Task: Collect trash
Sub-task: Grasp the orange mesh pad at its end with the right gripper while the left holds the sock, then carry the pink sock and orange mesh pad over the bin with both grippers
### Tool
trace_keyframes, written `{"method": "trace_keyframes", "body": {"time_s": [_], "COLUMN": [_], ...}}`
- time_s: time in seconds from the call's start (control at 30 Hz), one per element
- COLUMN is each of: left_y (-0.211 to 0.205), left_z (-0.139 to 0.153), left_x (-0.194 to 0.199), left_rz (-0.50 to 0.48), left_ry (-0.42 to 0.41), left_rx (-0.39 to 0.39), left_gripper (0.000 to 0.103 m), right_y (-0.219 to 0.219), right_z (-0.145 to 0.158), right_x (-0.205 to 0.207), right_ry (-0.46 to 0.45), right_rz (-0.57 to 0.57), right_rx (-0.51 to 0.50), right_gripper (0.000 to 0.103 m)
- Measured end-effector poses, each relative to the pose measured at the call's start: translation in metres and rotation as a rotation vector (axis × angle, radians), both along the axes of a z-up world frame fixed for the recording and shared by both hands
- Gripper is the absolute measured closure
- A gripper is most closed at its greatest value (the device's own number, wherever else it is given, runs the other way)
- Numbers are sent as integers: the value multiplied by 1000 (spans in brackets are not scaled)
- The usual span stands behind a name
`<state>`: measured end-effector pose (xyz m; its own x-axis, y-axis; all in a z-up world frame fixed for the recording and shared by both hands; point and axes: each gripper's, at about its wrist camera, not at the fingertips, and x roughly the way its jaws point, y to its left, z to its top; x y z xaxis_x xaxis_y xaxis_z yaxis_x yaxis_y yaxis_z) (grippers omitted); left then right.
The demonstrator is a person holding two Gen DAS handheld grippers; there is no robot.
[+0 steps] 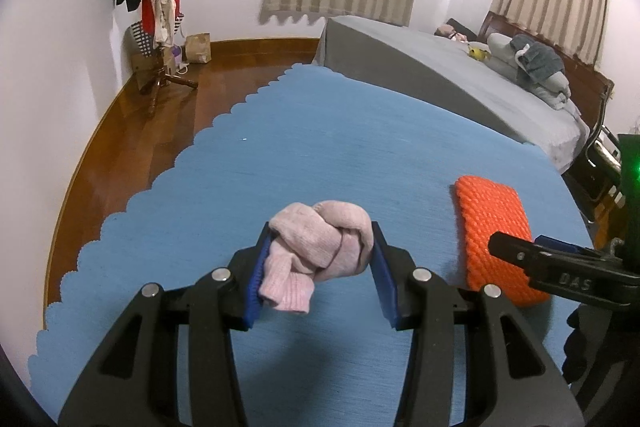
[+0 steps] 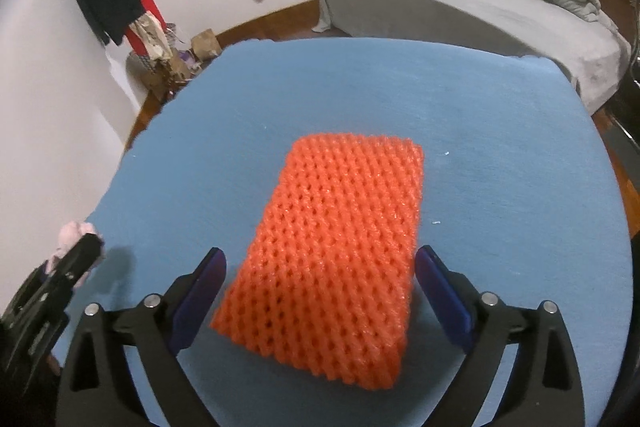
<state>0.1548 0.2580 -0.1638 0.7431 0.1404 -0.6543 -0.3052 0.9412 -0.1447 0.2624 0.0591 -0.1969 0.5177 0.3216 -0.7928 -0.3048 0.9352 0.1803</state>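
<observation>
Left gripper (image 1: 320,267) clamped on knotted pink knit sock (image 1: 320,247) above blue felt mat (image 1: 320,147). Right gripper (image 2: 320,291) wide apart — orange foam mesh sleeve (image 2: 336,247) lies flat between pads, untouched.

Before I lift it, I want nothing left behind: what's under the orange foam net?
The orange foam net lies flat on the blue cloth; only cloth shows around its edges. Whatever sits directly beneath it is covered.

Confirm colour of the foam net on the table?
Orange foam net, open mesh pattern; clearest in the right wrist view.
</observation>
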Motion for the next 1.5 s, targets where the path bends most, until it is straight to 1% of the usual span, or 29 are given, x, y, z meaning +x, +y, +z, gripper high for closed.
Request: {"method": "trace_keyframes", "body": {"time_s": [0.07,0.2,0.27,0.3,0.33,0.37,0.43,0.5,0.53,0.57,0.63,0.67,0.7,0.73,0.9,1.1,1.27,1.5], "left_y": [0,2,2,1,0,-1,-2,-5,-4,-5,-10,-12,-15,-18,-32,-57,-78,-110], "left_z": [-1,-2,-2,-3,-3,-4,-5,-4,-4,-3,-2,-1,0,1,9,25,37,56], "left_x": [0,-1,-1,-1,-1,-1,-2,-2,-1,-1,-1,-1,-1,-2,-3,-6,-11,-22], "left_rz": [2,4,2,1,-1,-3,-5,-10,-15,-18,-28,-32,-36,-43,-71,-109,-134,-179], "left_ry": [2,6,6,7,8,8,6,2,0,-1,-3,-4,-6,-8,-16,-34,-48,-79], "left_rx": [-1,-7,-5,-6,-6,-8,-12,-16,-17,-18,-17,-16,-16,-16,-13,1,-4,7], "left_gripper": [59,59,59,59,59,59,59,59,59,59,59,59,59,59,59,59,59,59], "right_y": [0,3,3,2,0,-2,-8,-15,-18,-20,-27,-34,-37,-40,-55,-68,-85,-122], "right_z": [-4,-13,-12,-12,-11,-10,-8,-6,-5,-3,-2,-2,0,2,17,39,60,84], "right_x": [2,4,-1,-2,-5,-6,-8,-10,-11,-11,-14,-15,-17,-19,-34,-48,-58,-75], "right_ry": [11,18,1,-3,-2,2,10,18,18,20,31,37,40,37,11,-42,-84,-128], "right_rz": [-8,-7,6,15,20,25,41,64,75,86,105,112,121,128,153,177,164,124], "right_rx": [-6,-55,-65,-74,-66,-55,-35,-9,2,8,24,37,53,59,84,81,95,109], "right_gripper": [9,9,12,16,22,26,40,49,52,64,74,76,80,82,86,86,86,86]}}
